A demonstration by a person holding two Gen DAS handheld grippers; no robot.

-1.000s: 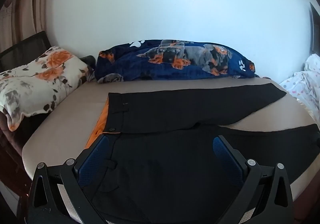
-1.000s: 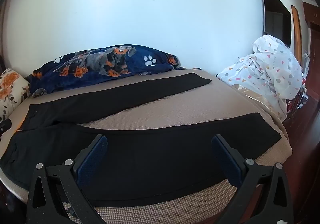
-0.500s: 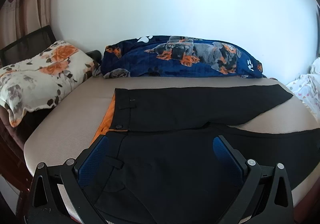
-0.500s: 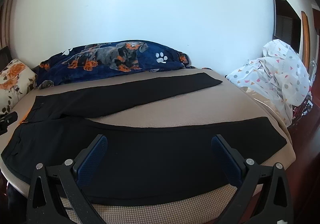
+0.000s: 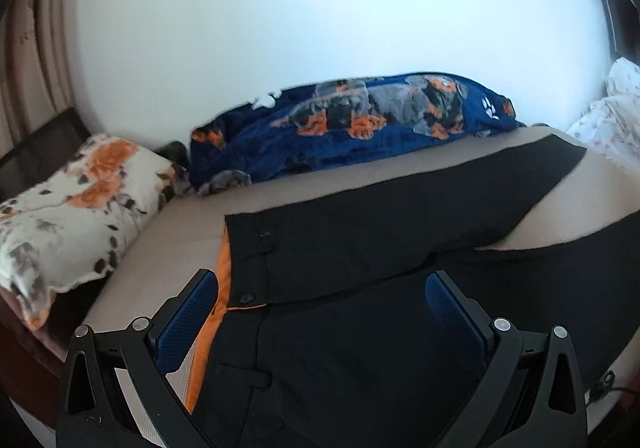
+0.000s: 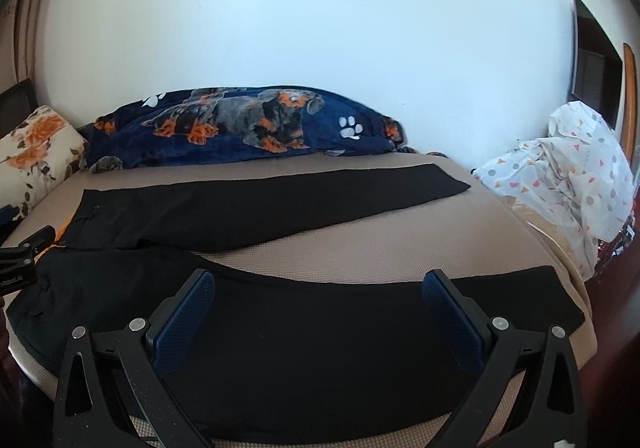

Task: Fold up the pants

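Note:
Black pants (image 5: 380, 240) with an orange lining lie flat on the beige bed (image 5: 168, 248), waist to the left, both legs spread apart toward the right. My left gripper (image 5: 320, 288) hovers open over the waist and fly, nothing between its blue pads (image 5: 188, 312). In the right wrist view the same pants (image 6: 280, 204) stretch across the bed. My right gripper (image 6: 318, 288) is open above the near leg (image 6: 320, 336), its fingers empty. The far leg (image 6: 360, 188) ends near the bed's right side. The left gripper's body (image 6: 24, 260) shows at the left edge.
A navy dog-print blanket (image 6: 248, 124) lies along the wall behind the pants. A floral pillow (image 5: 76, 200) sits at the bed's left end. A white patterned sheet (image 6: 568, 168) is heaped at the right. The mattress (image 6: 400, 248) is bare between the two legs.
The left gripper's view has shifted and tilted, bringing the waistband closer and more central. The right gripper's view has swung slightly left over the near leg. The pants have not moved.

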